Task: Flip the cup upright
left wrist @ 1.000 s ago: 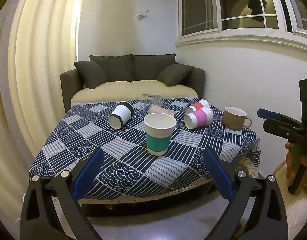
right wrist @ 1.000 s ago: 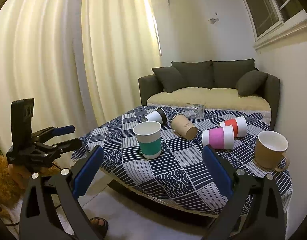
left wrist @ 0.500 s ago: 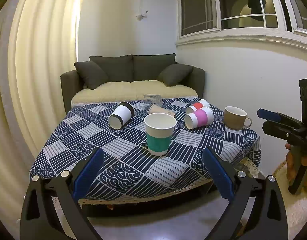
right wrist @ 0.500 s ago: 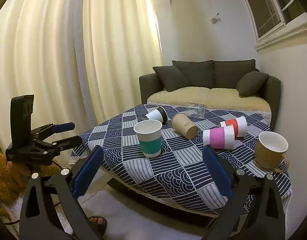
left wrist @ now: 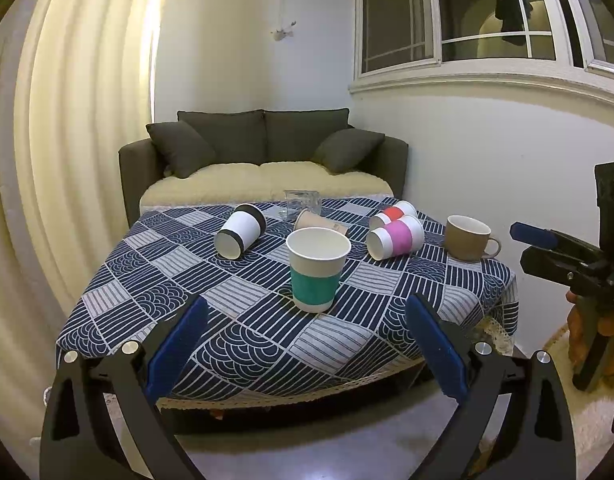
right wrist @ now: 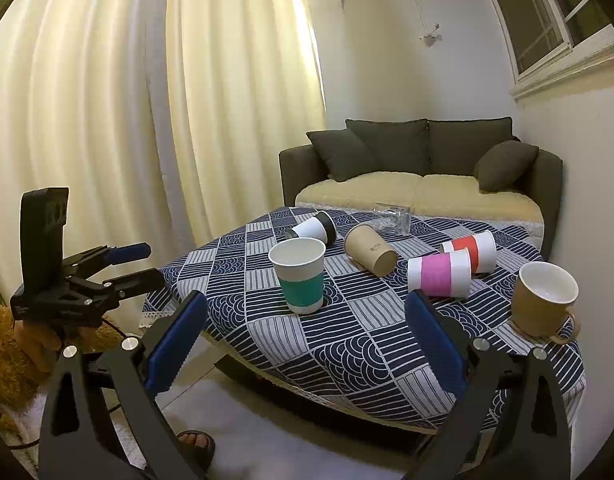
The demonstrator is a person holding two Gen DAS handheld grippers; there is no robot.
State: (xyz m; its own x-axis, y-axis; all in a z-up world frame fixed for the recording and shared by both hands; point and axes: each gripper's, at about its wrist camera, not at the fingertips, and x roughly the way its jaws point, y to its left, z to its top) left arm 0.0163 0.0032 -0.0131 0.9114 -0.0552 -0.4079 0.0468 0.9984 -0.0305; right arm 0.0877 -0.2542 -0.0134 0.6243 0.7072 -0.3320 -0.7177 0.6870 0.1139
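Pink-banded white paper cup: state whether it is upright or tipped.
Tipped: the pink-banded white paper cup lies on its side on the patterned tablecloth.

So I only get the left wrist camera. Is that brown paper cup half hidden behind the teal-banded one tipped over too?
Observer: Yes. The right wrist view shows the whole brown paper cup lying on its side, apart from the teal-banded cup.
Operator: And the tool I'm looking along, is it holding anything?
Observer: No. Seen from the side, the left gripper hangs beside the table, jaws apart and empty.
Operator: Can you see the person at all?
Observer: Only a sandalled foot on the floor, below the right gripper.
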